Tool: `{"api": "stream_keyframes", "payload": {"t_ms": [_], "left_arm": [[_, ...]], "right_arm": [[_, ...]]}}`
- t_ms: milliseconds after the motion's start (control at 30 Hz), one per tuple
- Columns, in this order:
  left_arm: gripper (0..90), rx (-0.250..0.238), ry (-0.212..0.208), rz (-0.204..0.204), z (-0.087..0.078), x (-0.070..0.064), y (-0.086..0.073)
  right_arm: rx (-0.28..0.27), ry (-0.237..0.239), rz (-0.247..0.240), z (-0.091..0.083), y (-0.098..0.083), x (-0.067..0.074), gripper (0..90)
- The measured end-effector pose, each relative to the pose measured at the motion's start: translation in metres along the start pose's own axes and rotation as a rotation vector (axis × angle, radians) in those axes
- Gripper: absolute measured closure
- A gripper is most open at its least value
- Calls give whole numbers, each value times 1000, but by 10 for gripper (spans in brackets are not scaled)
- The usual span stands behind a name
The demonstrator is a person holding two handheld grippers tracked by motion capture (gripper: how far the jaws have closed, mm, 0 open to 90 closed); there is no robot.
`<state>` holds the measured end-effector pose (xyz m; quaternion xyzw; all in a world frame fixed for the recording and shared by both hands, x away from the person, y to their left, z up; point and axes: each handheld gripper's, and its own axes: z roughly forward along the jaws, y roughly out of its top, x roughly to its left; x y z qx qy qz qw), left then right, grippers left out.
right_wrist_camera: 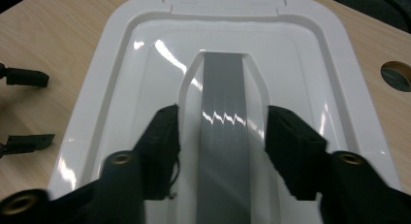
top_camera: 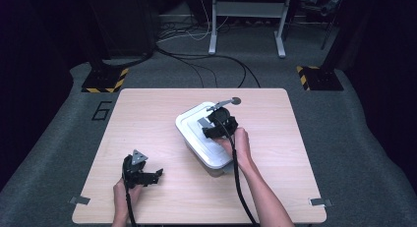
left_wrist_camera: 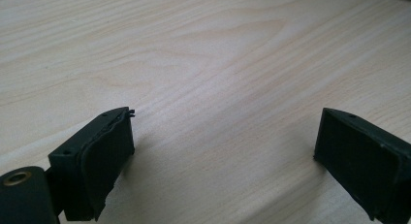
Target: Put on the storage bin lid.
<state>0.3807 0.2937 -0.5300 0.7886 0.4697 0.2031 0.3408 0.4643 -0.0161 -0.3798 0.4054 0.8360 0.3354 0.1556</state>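
The right tongs point(right_wrist_camera: 222, 136) stand half open astride the grey handle point(right_wrist_camera: 223, 112) of the white lid point(right_wrist_camera: 121, 88), pads apparently clear of it. Glossy, stiff plastic, probably light and slippery: pinch that raised handle. Left tongs point(left_wrist_camera: 223, 151) gape empty over the tabletop point(left_wrist_camera: 194, 49).

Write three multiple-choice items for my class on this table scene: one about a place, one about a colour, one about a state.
1. Where is the right tool?
A. over the box lid
B. on the floor
C. off the table's far edge

2. What colour is the handle strip on the lid?
A. red
B. grey
C. yellow

3. How do the left tool's jaws stand?
A. clamped on a cloth
B. shut on nothing
C. apart over bare wood

Answers: 1 A, its jaws stand on either side of the strip on the white lid. 2 B, the strip is grey against white. 3 C, bare table shows between them.
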Motion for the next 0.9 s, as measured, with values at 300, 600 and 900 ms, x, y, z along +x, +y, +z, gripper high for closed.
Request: {"api": "stream_keyframes", "payload": {"t_ms": [300,600,900], "left_arm": [[65,0,0,1,0,0,0],[65,0,0,0,0,0,0],[66,1,0,0,0,0,0]], "right_arm": [[-147,-4,-28,-49,-25,-11,138],[-220,-94,41,-88,-94,-41,55],[-150,-175,185,-78,-206,-75,22]]}}
